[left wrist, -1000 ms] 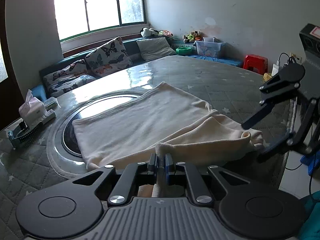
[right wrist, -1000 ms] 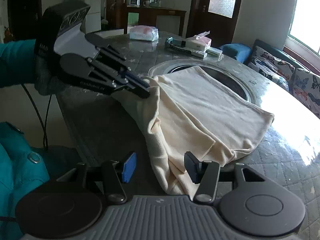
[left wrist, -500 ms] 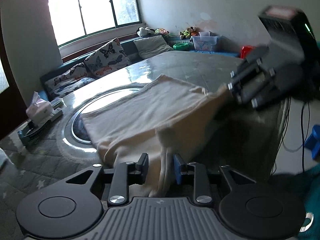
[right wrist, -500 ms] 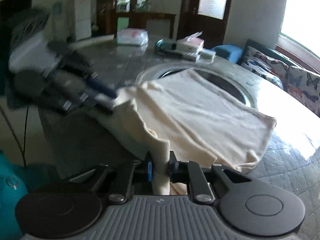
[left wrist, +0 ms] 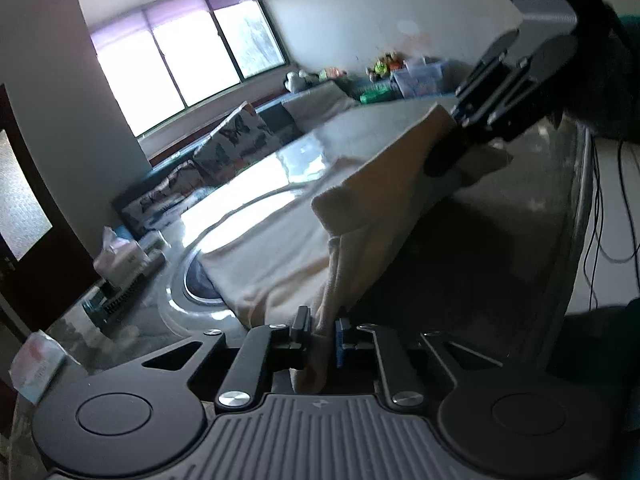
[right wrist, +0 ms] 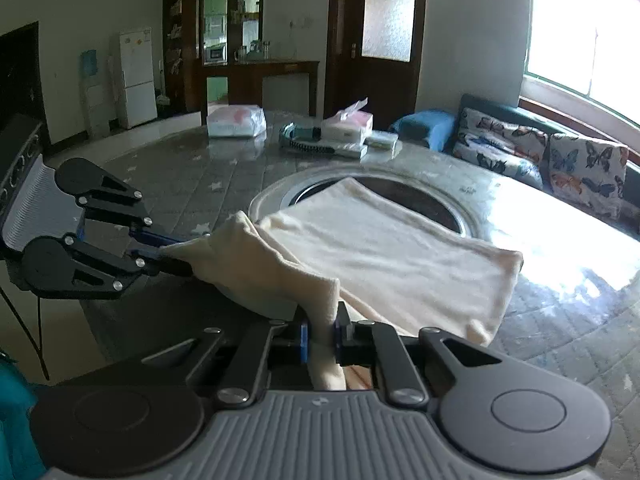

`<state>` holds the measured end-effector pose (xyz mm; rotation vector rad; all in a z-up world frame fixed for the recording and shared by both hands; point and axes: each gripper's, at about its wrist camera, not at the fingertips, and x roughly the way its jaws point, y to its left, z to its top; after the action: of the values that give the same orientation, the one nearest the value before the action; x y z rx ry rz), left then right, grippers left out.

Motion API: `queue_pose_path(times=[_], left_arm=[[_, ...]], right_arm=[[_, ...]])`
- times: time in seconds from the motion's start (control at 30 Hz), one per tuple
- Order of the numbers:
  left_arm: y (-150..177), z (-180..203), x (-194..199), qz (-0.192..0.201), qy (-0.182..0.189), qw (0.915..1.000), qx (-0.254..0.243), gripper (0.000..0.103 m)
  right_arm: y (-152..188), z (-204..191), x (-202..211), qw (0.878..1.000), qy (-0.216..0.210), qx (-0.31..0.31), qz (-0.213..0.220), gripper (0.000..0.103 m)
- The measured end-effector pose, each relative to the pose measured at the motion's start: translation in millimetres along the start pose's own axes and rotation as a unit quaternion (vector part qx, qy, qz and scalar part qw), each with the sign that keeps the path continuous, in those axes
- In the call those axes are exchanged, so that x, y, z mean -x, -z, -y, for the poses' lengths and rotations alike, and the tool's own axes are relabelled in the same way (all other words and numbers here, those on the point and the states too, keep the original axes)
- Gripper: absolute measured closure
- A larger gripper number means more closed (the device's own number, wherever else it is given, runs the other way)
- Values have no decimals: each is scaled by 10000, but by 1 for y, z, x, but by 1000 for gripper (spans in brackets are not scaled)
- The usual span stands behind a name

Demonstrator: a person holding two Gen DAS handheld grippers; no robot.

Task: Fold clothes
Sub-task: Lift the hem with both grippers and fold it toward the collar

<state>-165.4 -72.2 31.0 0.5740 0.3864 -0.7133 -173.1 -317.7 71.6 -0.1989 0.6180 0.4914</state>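
toys (left wrist: pixel 386 65) on far shelf blurred, table (left wrist: pixel 576 216) edge cut off — unreadable

Worktop (right wrist: pixel 200 184): large, rounded edge, grey quilted star-print cover under a glossy clear sheet, with a round metal-rimmed recess (right wrist: pixel 404 196) at centre. Lying on it: cream garment (right wrist: pixel 384 252), spread partly over the recess, near edge raised off the surface; white plastic-wrapped pack (right wrist: pixel 237 121) at the far side; tissue box (right wrist: pixel 347 125); dark brush (right wrist: pixel 308 145) just beside the tissue box; a small flat packet (right wrist: pixel 382 142) to their right.

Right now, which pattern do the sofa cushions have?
Butterflies on the sofa cushions, clearest in the right wrist view.
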Motion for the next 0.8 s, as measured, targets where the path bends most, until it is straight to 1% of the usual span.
queue_pose_path(times=[0.1, 0.23, 0.37, 0.43, 0.53, 0.67, 0.8], left_arm=[[-6, -5, 14, 92, 222, 9996, 164, 91], [-13, -14, 39, 188, 587, 9969, 485, 92], [-20, -19, 61, 307, 763, 9948, 604, 92], [-21, -21, 60, 276, 767, 9945, 653, 92], [-21, -23, 46, 130, 665, 9952, 706, 92], [-25, -37, 29, 100, 552, 9935, 986, 92], [-36, -59, 8, 80, 436, 9910, 1266, 92]], right_arm=[[-3, -1, 11, 9999, 20, 45, 136, 93], [-3, -7, 34, 9995, -114, 129, 256, 93], [-5, -18, 59, 9988, -269, 210, 348, 94], [-6, -22, 67, 9986, -295, 242, 367, 94], [-9, -21, 65, 9987, -288, 220, 351, 94], [-16, -11, 49, 9991, -251, 180, 275, 94], [-35, 5, 33, 9992, -245, 175, 251, 94]])
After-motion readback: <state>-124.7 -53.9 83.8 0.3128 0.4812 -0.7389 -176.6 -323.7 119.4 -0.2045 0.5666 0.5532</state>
